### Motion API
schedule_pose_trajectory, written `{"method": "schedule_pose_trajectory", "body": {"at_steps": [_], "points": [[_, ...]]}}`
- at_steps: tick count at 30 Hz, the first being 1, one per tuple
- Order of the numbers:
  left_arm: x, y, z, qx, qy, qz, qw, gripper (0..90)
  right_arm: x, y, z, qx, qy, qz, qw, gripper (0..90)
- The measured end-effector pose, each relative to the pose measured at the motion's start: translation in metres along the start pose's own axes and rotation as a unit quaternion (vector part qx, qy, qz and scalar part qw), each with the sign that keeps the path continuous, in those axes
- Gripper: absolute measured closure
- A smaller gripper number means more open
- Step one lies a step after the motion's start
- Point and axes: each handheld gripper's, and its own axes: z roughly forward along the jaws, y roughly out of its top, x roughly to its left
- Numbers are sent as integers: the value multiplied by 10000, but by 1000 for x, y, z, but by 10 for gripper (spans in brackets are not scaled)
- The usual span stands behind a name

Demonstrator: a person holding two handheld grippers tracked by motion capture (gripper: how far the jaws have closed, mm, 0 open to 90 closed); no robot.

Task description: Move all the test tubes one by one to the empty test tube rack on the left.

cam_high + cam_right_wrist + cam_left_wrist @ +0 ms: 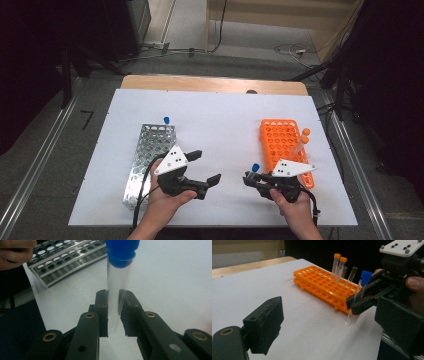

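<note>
High view: the right gripper (pixel 248 178) clamps a blue-capped tube (pixel 254 170) just left of the orange rack (pixel 280 140); the left gripper (pixel 206 166) (beside the steel rack (pixel 150 160)) gapes empty.

Left gripper view: tube (pixel 359 295) upright before the orange rack (pixel 322 285).

Right gripper view: pads (pixel 102 312) pinch the tube (pixel 118 295).

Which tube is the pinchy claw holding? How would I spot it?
Find the orange rack on the white table's right side. Just left of its near end, the right gripper pinches a clear tube. Its cap is blue; the rack's capped tubes have orange ones.
</note>
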Motion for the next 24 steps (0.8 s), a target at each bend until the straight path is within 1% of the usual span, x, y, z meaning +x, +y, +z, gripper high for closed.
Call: {"method": "schedule_pose_trajectory", "body": {"at_steps": [3,6,7,10,11,12,14,15,17,18,19,24], "points": [[-5,0,5,58,-1,8,10000,141,3,1,2,10,63,-13,10000,745],[-10,0,10,122,-53,43,9999,200,9,2,7,34,144,-70,9999,745],[-11,0,12,148,-94,68,9998,200,9,2,7,34,144,-70,9999,745],[-16,-1,16,207,-154,111,9996,247,14,3,12,40,219,-123,9997,745],[-17,-1,18,208,-173,118,9996,247,14,3,12,40,219,-123,9997,745],[-18,-1,19,212,-187,129,9995,276,17,4,13,52,252,-136,9996,745],[-20,-1,20,200,-234,139,9994,290,18,4,14,62,266,-141,9995,745],[-21,-2,21,194,-261,140,9994,327,19,5,15,68,283,-180,9994,745],[-22,-2,22,208,-319,149,9992,343,20,5,16,76,289,-177,9994,745],[-22,-2,22,215,-324,159,9991,368,22,5,17,78,308,-188,9993,745],[-23,-3,23,213,-347,160,9990,368,22,5,17,78,308,-188,9993,745],[-25,-3,25,204,-483,201,9984,457,26,6,20,102,364,-246,9990,745]]}}
